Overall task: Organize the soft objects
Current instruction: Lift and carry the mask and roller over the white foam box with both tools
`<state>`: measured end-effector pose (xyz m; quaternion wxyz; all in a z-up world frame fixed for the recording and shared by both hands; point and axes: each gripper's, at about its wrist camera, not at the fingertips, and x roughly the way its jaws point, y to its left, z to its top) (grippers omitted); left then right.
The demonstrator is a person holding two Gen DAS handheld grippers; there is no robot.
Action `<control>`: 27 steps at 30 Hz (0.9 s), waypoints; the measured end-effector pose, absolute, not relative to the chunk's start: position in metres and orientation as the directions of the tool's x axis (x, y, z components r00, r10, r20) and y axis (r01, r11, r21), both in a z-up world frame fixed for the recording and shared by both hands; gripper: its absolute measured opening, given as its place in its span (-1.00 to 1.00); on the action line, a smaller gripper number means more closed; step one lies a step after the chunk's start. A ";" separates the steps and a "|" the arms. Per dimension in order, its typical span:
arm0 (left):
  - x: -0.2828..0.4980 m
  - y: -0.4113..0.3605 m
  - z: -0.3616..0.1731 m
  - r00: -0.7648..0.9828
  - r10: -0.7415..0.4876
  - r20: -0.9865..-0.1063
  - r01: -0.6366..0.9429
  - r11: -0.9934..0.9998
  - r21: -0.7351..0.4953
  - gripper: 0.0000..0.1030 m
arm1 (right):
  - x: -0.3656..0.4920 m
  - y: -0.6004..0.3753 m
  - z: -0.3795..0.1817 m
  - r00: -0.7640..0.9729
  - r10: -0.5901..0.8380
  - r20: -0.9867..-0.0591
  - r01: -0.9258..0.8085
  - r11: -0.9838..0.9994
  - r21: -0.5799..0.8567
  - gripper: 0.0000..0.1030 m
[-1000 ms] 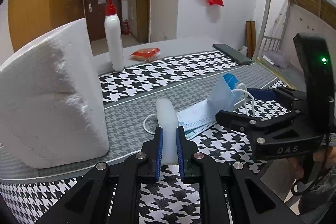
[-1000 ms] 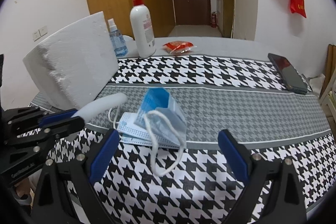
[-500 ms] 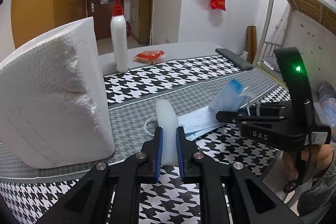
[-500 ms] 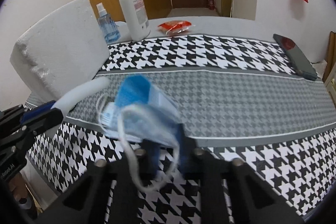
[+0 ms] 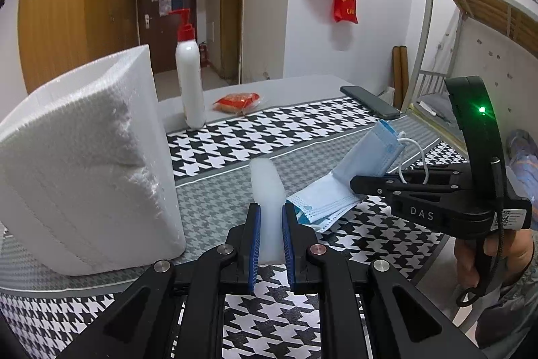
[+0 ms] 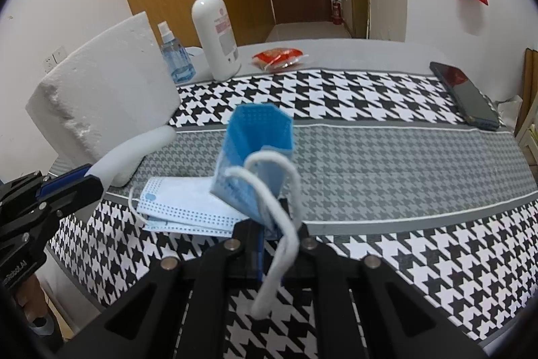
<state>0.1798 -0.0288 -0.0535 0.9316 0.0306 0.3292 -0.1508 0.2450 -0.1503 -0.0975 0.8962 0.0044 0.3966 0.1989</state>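
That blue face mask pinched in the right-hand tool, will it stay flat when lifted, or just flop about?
Probably flop. The face mask already bends up sharply where the right gripper, whose jaws have just been closing, pinches it, while its other end lies on the tablecloth. Its ear loop dangles loose and may swing or snag. It looks thin, so likely very light.

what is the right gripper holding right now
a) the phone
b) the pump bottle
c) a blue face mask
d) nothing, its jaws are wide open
c: the right gripper has its jaws shut on the edge of a blue face mask, whose ear loop dangles over the jaws, while the pump bottle and the phone sit untouched farther back on the table.
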 end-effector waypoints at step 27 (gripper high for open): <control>0.134 -0.028 -0.021 0.808 -0.246 -0.536 0.291 0.957 -0.001 -0.73 | 0.189 -0.155 -0.053 0.708 0.353 -0.611 -0.369 0.923 0.107 -0.82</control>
